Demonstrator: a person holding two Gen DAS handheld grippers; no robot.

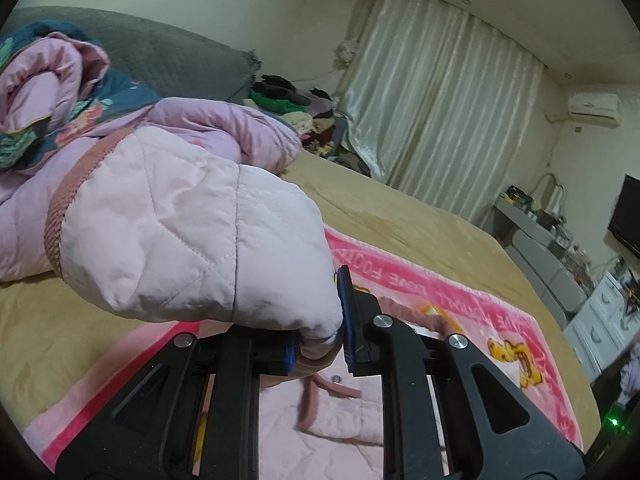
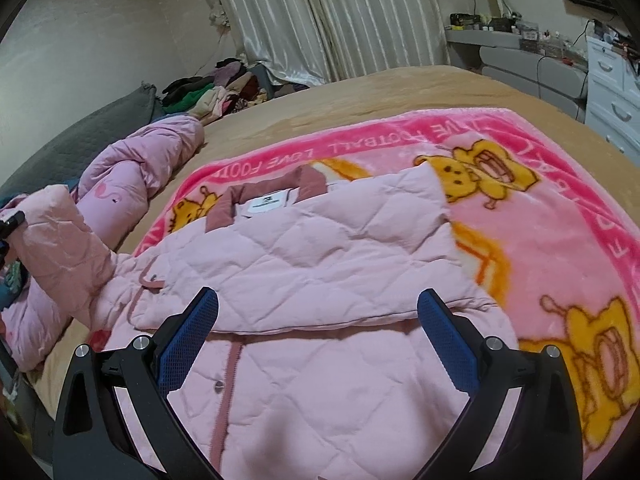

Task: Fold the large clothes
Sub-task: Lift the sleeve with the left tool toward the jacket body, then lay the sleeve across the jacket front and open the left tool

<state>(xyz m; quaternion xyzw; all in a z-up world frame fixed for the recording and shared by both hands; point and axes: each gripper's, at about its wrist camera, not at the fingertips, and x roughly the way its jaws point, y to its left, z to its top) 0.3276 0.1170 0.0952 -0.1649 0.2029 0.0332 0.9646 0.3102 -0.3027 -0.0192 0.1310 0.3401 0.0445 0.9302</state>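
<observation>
Two tools: left tool (image 1: pixel 320 336) clenches the jacket (image 2: pixel 320 248) sleeve (image 1: pixel 192 224), collar far; right tool (image 2: pixel 320 344) released

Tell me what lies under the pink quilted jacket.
The pink quilted jacket lies on a pink cartoon blanket, spread over the tan bedcover. The blanket's pattern beneath the jacket is covered and cannot be seen.

I count one pink jacket (image 2: pixel 328 248) on one pink blanket (image 2: pixel 560 216). The blanket has four yellow bears I can see. There is one bed (image 2: pixel 380 92), one rolled-up quilt (image 2: pixel 132 184), one pile of clothes (image 2: pixel 216 92), and my two tongs (image 1: pixel 320 336) (image 2: pixel 318 340).
</observation>
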